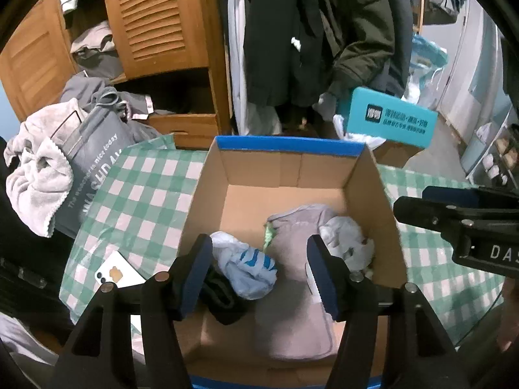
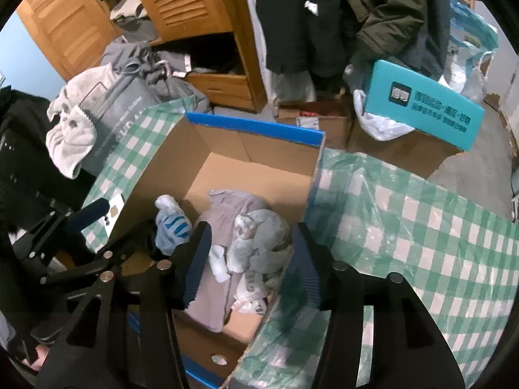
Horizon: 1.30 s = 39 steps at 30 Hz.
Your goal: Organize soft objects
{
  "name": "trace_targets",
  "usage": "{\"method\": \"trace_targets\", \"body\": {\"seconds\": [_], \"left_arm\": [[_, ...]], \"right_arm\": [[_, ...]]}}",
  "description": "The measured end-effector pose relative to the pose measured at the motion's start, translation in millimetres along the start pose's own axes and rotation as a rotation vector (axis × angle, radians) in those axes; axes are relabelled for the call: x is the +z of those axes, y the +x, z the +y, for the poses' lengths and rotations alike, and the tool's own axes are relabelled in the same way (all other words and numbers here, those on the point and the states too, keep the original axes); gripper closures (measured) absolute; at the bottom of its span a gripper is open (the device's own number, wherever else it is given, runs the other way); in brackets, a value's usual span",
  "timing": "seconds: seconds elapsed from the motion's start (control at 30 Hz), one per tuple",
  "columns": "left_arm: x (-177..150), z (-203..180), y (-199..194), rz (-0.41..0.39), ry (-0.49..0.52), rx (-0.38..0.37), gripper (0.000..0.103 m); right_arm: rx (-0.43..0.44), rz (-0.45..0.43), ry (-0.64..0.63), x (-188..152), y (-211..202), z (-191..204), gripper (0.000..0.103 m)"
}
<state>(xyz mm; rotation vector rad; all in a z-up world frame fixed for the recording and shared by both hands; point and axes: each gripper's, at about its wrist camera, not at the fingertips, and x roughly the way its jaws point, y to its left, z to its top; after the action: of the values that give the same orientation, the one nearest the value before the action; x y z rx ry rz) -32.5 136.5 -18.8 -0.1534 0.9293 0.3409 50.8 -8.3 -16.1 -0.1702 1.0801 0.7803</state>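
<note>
An open brown cardboard box with blue-taped rims [image 1: 285, 175] stood on a green-and-white checked plastic tablecloth [image 1: 142, 194], and everything else is placed against that box. Inside it lay the soft things: a flat pale mauve-grey fabric piece [image 1: 292, 308] spread over the floor of the box, a crumpled white cloth with blue stripes [image 1: 249, 265] near the left wall, a dark black garment [image 1: 220, 295] just beside and below that cloth, and a bunched pale grey-white cloth [image 1: 347, 240] against the right wall. A small light green scrap [image 1: 269, 235] showed at the edge of the mauve piece.

The left gripper [image 1: 259, 275] hung above the near part of the box with its two blue-padded fingers spread wide apart, nothing between them. The right gripper [image 2: 249, 262] hung over the right side of the box, its fingers likewise spread and holding nothing; the bunched grey-white cloth [image 2: 259, 243] lay below the gap.

Left of the box, a white smartphone [image 1: 118, 270] lay on the tablecloth. Farther left, a fluffy pale grey towel [image 1: 39, 175] was draped over a dark grey printed bag [image 1: 94, 162]. Behind the box stood a wooden louvred wardrobe [image 1: 155, 13] and hanging dark coats [image 1: 292, 32]. Behind and to the right of the box, a teal rectangular carton with white lettering [image 1: 392, 121] rested on another cardboard box.
</note>
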Motion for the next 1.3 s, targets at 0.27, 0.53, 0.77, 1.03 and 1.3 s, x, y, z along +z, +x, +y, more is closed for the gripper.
{"method": "trace_targets", "body": {"seconds": [0.27, 0.53, 0.77, 1.03, 1.3], "left_arm": [[8, -9, -16, -0.04, -0.004, -0.046, 0.032], [12, -31, -34, -0.06, 0.067, -0.043, 0.027], [13, -41, -40, -0.07, 0.077, -0.062, 0.025], [17, -52, -39, -0.068, 0.094, -0.076, 0.023], [17, -58, -35, -0.057, 0.095, -0.075, 0.023]], "right_arm": [[-0.038, -0.045, 0.018, -5, -21, -13, 0.041], [-0.089, -0.105, 0.033, -10, -46, -30, 0.038], [-0.133, -0.14, 0.039, -16, -64, -42, 0.037], [-0.166, -0.169, 0.024, -20, -76, -46, 0.037], [-0.179, -0.178, 0.038, -24, -82, -57, 0.037]]}}
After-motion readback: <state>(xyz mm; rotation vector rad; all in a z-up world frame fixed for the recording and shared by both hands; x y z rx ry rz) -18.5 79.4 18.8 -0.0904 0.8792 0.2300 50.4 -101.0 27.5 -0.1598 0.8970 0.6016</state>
